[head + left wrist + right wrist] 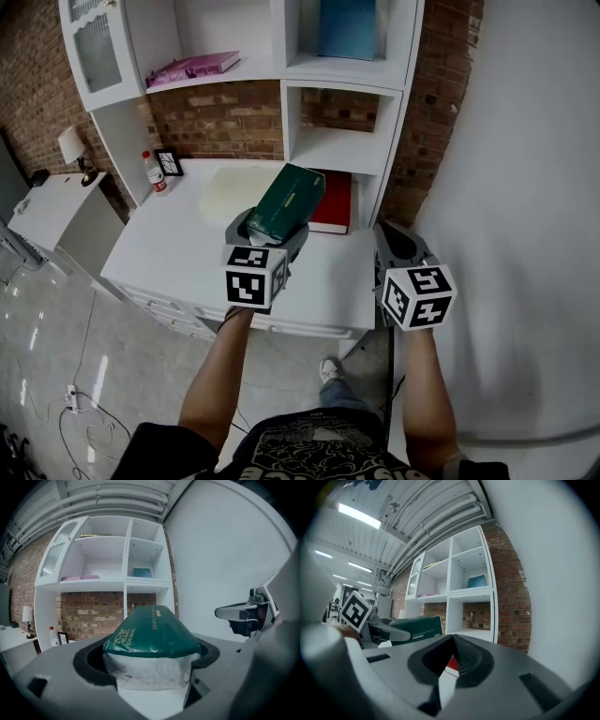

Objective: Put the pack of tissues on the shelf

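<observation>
Jaws of the left gripper (152,665) stood wide apart yet clamped on the near end of the pack (151,634), its white underside pressed between them. Jaws of the right gripper (449,663) sat together with nothing between them, idle at the lower right of the head view.

The pack (287,201) hung in mid-frame, above the white surface (178,248) and in front of the shelf (339,148). Its long axis ran away from the jaws toward the upper right of the head view, with the far end tilted up toward the cubbies and the green face uppermost.

The step in hand looked like the carry, with the pack held and not yet placed. The next move would likely call for reaching forward, raising the pack to the level of a free cubby such as the one above the red book (334,202), sliding it in end first, then parting the jaws.
</observation>
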Demonstrator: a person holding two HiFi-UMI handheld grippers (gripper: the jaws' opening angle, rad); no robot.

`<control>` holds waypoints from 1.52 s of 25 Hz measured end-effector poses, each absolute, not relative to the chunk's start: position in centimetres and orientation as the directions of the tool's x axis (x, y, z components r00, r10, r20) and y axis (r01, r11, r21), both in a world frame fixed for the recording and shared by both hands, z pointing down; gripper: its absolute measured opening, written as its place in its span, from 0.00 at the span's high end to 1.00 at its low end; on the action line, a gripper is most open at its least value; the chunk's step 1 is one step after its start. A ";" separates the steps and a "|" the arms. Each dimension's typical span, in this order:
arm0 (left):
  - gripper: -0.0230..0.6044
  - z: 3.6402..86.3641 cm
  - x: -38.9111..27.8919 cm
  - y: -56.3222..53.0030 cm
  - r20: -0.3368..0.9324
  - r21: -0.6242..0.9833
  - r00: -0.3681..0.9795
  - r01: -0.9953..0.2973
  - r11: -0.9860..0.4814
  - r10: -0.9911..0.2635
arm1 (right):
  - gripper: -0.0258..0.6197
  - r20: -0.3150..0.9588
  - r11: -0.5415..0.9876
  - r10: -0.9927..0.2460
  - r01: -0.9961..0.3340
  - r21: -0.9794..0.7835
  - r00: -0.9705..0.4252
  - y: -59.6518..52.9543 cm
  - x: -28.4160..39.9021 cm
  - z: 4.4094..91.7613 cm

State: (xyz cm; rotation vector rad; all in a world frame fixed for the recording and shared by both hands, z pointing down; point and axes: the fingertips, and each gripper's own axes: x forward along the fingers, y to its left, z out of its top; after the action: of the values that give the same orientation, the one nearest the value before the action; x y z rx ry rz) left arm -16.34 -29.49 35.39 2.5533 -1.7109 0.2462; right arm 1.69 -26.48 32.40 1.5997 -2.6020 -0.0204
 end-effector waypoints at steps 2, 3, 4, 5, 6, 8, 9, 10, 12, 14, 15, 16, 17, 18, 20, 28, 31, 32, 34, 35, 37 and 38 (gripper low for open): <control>0.25 35.4 -15.9 -30.8 0.162 -0.044 0.372 -0.923 -0.383 -0.914 | 0.95 0.065 0.456 -0.890 -0.888 0.056 -0.452 -27.7 2.0 32.5; 0.25 35.3 -15.6 -31.5 0.162 -0.046 0.373 -0.922 -0.385 -0.913 | 0.96 0.063 0.457 -0.889 -0.888 0.055 -0.454 -28.4 2.2 32.5; 0.25 35.3 -15.3 -32.2 0.164 -0.050 0.374 -0.921 -0.386 -0.913 | 0.96 0.061 0.459 -0.888 -0.887 0.052 -0.456 -29.2 2.3 32.6; 0.25 35.3 -15.1 -32.9 0.166 -0.055 0.373 -0.921 -0.387 -0.913 | 0.95 0.059 0.462 -0.887 -0.886 0.049 -0.459 -29.9 2.5 32.6; 0.25 35.3 -14.9 -33.7 0.168 -0.059 0.372 -0.921 -0.386 -0.913 | 0.96 0.057 0.465 -0.885 -0.884 0.048 -0.462 -30.7 2.6 32.6; 0.25 35.3 -14.6 -35.3 0.174 -0.063 0.366 -0.922 -0.381 -0.914 | 0.96 0.053 0.472 -0.881 -0.881 0.044 -0.469 -32.3 2.8 32.6; 0.25 35.3 -14.4 -36.1 0.177 -0.064 0.363 -0.923 -0.379 -0.915 | 0.96 0.052 0.475 -0.880 -0.879 0.043 -0.473 -33.2 2.9 32.5; 0.25 35.3 -14.2 -37.0 0.179 -0.065 0.360 -0.924 -0.376 -0.916 | 0.96 0.052 0.479 -0.878 -0.877 0.042 -0.477 -34.1 3.1 32.5; 0.25 35.1 -13.7 -38.7 0.179 -0.063 0.356 -0.926 -0.372 -0.917 | 0.95 0.055 0.486 -0.873 -0.873 0.044 -0.484 -35.9 3.4 32.3; 0.25 34.8 -13.1 -40.4 0.178 -0.064 0.354 -0.927 -0.370 -0.918 | 0.96 0.057 0.494 -0.869 -0.868 0.048 -0.492 -37.6 3.7 32.1; 0.25 34.7 -12.8 -41.3 0.178 -0.065 0.352 -0.927 -0.368 -0.919 | 0.95 0.058 0.499 -0.866 -0.865 0.050 -0.496 -38.4 3.9 32.0; 0.25 34.6 -12.6 -42.2 0.178 -0.065 0.351 -0.928 -0.367 -0.919 | 0.95 0.059 0.503 -0.864 -0.863 0.052 -0.500 -39.2 4.0 31.9; 0.25 34.5 -12.3 -43.0 0.177 -0.066 0.349 -0.929 -0.365 -0.920 | 0.95 0.059 0.507 -0.861 -0.860 0.055 -0.504 -40.0 4.1 31.8; 0.25 34.4 -12.1 -43.8 0.177 -0.066 0.348 -0.929 -0.364 -0.920 | 0.95 0.060 0.511 -0.859 -0.858 0.057 -0.508 -40.7 4.2 31.7; 0.25 34.3 -11.7 -45.3 0.179 -0.070 0.347 -0.929 -0.364 -0.921 | 0.95 0.062 0.516 -0.856 -0.854 0.060 -0.513 -42.1 4.5 31.6; 0.25 34.1 -9.9 -50.5 0.193 -0.095 0.356 -0.921 -0.378 -0.915 | 0.95 0.071 0.543 -0.839 -0.837 0.063 -0.539 -46.2 5.0 32.1; 0.25 34.2 -9.2 -52.2 0.201 -0.121 0.362 -0.913 -0.390 -0.910 | 0.95 0.073 0.550 -0.834 -0.833 0.059 -0.546 -47.2 5.0 32.2; 0.25 34.1 -8.9 -52.8 0.206 -0.132 0.367 -0.908 -0.398 -0.907 | 0.95 0.073 0.553 -0.832 -0.831 0.059 -0.549 -47.5 5.0 32.3; 0.25 34.0 -8.3 -53.8 0.210 -0.135 0.379 -0.901 -0.411 -0.901 | 0.95 0.076 0.561 -0.827 -0.826 0.061 -0.556 -48.0 4.9 32.4; 0.25 34.0 -8.1 -54.3 0.207 -0.132 0.384 -0.900 -0.415 -0.900 | 0.95 0.079 0.565 -0.825 -0.823 0.062 -0.560 -48.2 4.8 32.5; 0.24 33.9 -7.6 -55.4 0.205 -0.127 0.393 -0.897 -0.423 -0.896 | 0.96 0.085 0.569 -0.822 -0.820 0.066 -0.564 -48.7 4.7 32.7; 0.24 33.9 -7.4 -55.9 0.208 -0.125 0.398 -0.895 -0.428 -0.893 | 0.95 0.086 0.571 -0.821 -0.818 0.068 -0.565 -48.9 4.6 32.7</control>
State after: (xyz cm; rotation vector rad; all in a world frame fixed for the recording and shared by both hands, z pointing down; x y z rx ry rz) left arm -7.40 -55.93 33.89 2.6206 -1.6767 0.3835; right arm 4.63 -48.95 32.66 1.4072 -2.6871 -0.0312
